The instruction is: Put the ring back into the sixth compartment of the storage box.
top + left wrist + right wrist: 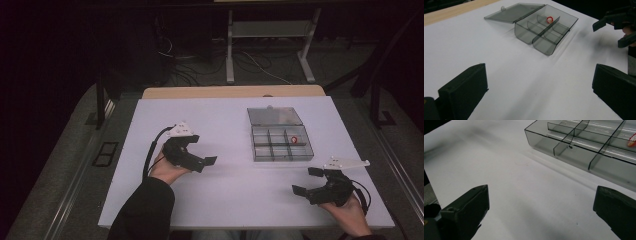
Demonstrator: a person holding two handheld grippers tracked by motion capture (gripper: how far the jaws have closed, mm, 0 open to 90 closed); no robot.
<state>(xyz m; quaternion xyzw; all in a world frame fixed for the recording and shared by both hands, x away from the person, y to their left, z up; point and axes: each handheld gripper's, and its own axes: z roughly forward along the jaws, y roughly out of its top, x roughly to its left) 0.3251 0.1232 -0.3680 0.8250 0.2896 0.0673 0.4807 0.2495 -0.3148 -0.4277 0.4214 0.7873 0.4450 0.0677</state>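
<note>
The left hand-held gripper (202, 152) has its two black, blocky jaws spread wide with bare white surface (220, 200) between them; it grips nothing and touches nothing. The jaws are matte, hard-edged plastic slabs. A black cable loops back from it along the person's dark sleeve (145, 210), and a pale three-cornered plate sits on top.

The right hand-held gripper (307, 181) is likewise wide open and empty, jaws apart over the plain surface, held in a bare hand (345, 212) near the person's edge. Its own flat plate sticks out above it.

Ahead of the left hand-held gripper and off towards the other one, well apart from its jaws, lies a smoky grey see-through plastic box (541, 30). From the right hand-held gripper the box (584, 157) is just ahead and close, its near wall with rounded corners standing clear of the jaws. Thin partition walls split it into small rectangular compartments. Its hinged lid (515, 12) lies flat, swung open on the far side of the box, with a small tab on its far edge.

In a far-row compartment, on the right hand-held gripper's side, rests a small red-and-white thing (549, 19), roundish; its make is too small to tell.

The surface is smooth, matte white board, with a strip of light wood (235, 91) beyond its far edge.
</note>
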